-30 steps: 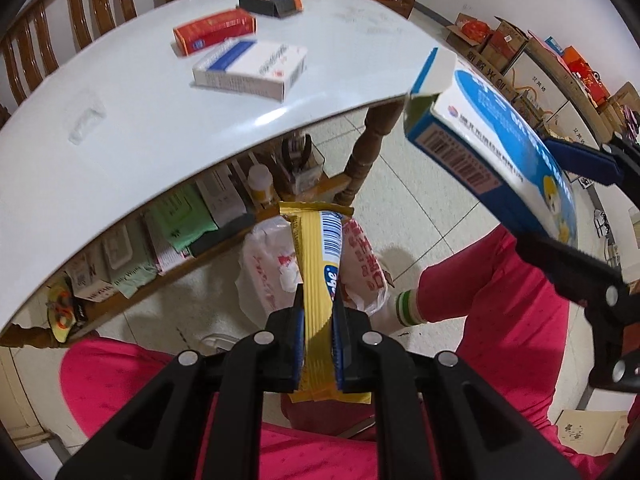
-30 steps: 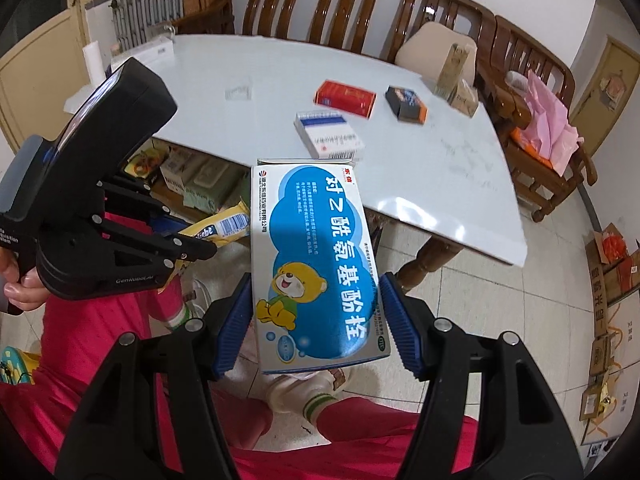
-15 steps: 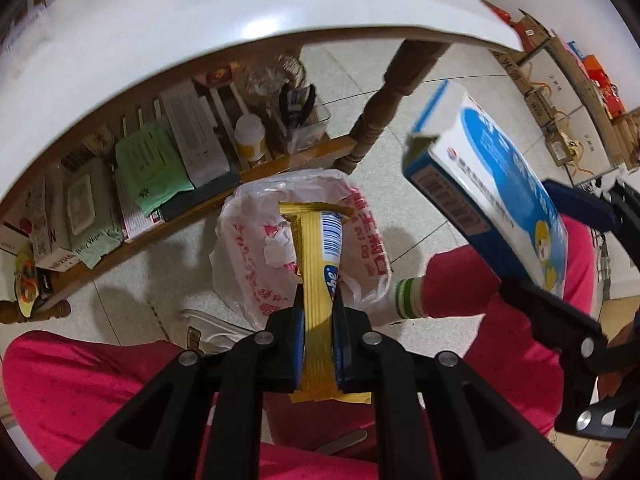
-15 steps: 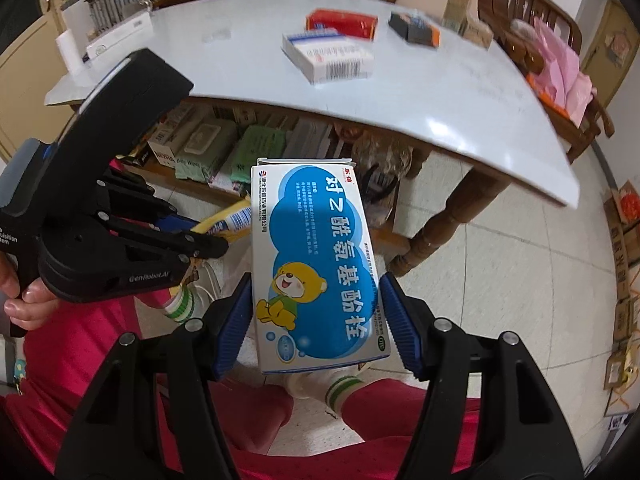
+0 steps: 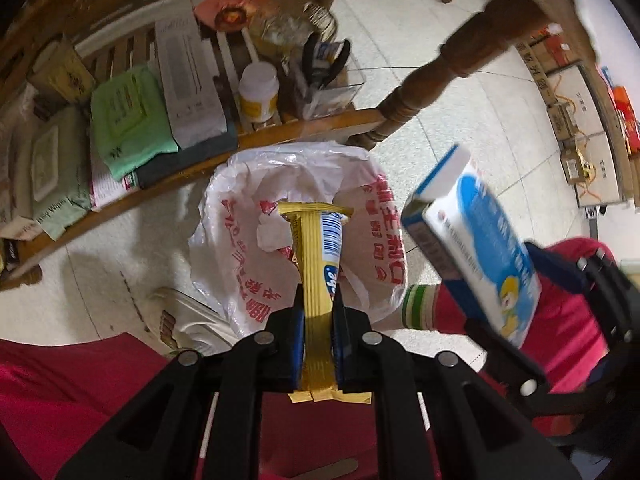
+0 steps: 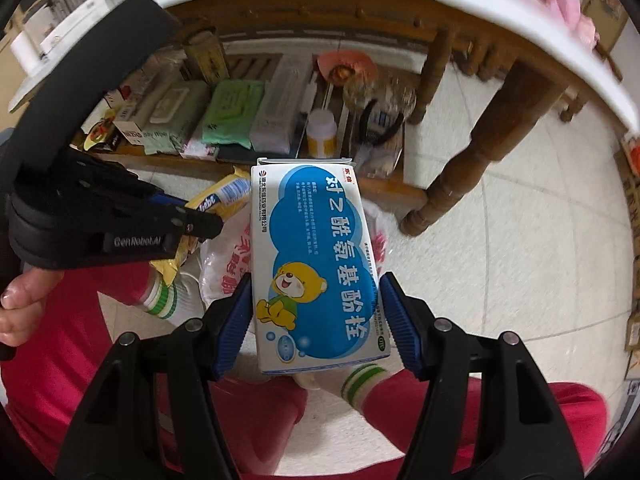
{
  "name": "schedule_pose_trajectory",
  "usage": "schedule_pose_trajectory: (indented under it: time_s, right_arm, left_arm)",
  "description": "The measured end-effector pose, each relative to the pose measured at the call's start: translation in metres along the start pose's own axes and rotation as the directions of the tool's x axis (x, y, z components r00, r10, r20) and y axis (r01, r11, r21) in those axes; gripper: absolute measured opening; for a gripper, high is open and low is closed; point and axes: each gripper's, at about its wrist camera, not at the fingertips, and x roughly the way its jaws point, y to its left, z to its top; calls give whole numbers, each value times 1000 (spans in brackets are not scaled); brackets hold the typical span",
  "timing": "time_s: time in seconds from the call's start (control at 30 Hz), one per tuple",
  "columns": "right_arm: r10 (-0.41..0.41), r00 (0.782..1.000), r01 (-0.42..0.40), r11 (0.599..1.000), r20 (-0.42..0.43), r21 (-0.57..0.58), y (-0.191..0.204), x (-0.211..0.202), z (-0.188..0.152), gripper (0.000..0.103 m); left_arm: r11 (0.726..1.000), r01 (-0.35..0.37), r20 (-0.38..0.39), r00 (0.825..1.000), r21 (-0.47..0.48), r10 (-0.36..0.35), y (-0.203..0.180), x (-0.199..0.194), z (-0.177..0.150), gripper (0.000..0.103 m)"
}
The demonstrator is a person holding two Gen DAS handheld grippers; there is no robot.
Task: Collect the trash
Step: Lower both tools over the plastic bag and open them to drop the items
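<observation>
Left gripper (image 5: 316, 312): black two-finger gripper with blue pads, clamped tight on a long yellow foil wrapper (image 5: 318, 264) with a white barcode panel and blue print; the wrapper runs up between the fingers and its crimped end sticks out behind them.
Right gripper (image 6: 316, 320): same black make, its blue ribbed pads pressed to the two long sides of a blue-and-white cardboard medicine box (image 6: 316, 264) printed with a yellow cartoon bear and white Chinese characters.
Trash bag: white thin plastic bag (image 5: 248, 248) with red print, standing open on the pale tiled floor (image 5: 460, 128), just in front of the table's lower shelf; white crumpled paper (image 5: 272, 236) lies inside.
Wrapper position: directly over the bag's open mouth, pointing down into it.
Box position: to the right of the bag, tilted, over the person's knee in red trousers (image 5: 568, 304); one end flap is open.
Lower shelf: wooden slatted shelf (image 5: 280, 132) under the white table, carrying a green wipes pack (image 5: 128, 120), a white bottle with yellow label (image 5: 258, 96) and a clear container (image 5: 328, 80) holding black-handled pliers.
Table leg: turned brown wooden leg (image 5: 424, 92), right of the shelf.
Person: a hand (image 6: 20, 312) grips the left tool's handle; green-striped white socks (image 6: 360, 380) show below.
</observation>
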Motion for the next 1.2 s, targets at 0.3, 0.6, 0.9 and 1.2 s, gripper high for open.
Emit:
schedule_pose_trajectory:
  time_s: [0.3, 0.6, 0.9, 1.2]
  right_arm:
    - [39, 990, -28, 996, -133, 83, -7, 71, -6, 62]
    - [75, 970, -46, 991, -232, 124, -4, 122, -4, 62]
    - [103, 945, -63, 989, -311, 136, 2, 160, -6, 62]
    - [178, 939, -133, 977, -294, 168, 7, 166, -2, 79]
  left_arm:
    - [994, 18, -88, 996, -109, -27, 25, 48, 23, 12]
    - [975, 35, -165, 984, -222, -73, 49, 85, 39, 12]
    - [955, 25, -223, 970, -296, -95, 64, 121, 50, 12]
    - [948, -19, -253, 965, -319, -66, 73, 130, 49, 58]
